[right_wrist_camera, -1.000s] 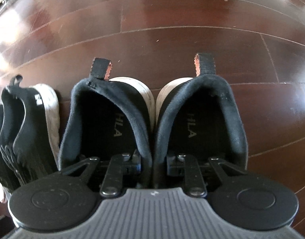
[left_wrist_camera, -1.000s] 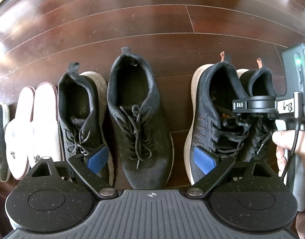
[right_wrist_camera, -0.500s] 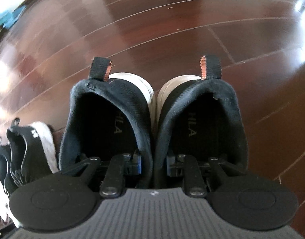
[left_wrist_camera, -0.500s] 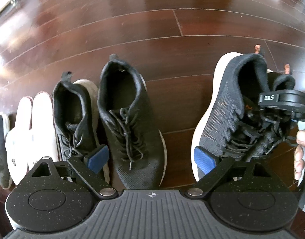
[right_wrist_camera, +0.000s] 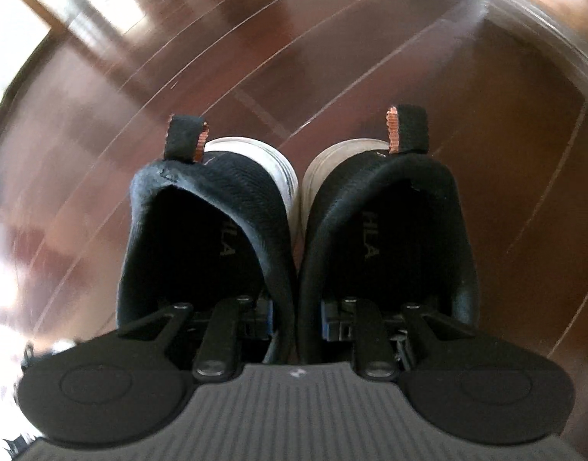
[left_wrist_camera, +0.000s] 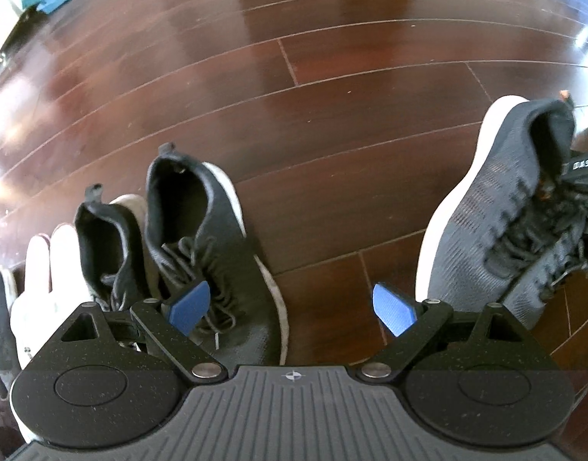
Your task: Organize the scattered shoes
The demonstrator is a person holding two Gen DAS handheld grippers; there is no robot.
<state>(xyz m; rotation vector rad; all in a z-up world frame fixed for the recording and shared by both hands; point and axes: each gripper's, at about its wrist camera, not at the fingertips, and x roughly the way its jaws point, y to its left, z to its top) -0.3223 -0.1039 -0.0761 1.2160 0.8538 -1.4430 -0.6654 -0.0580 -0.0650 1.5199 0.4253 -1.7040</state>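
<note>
Lifted pair of sneakers [right_wrist_camera: 294, 238], pinched in right claw [right_wrist_camera: 295, 319].

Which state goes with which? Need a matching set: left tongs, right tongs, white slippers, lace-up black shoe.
Things:
1. left tongs
2. right tongs
3. white slippers
4. lace-up black shoe

States:
A. shut on the paired black sneakers
B. open, holding nothing
C. on the floor, partly behind the left blue pad
D. far left of the row, pale

Pairs: 1-B, 2-A, 3-D, 4-C
</note>
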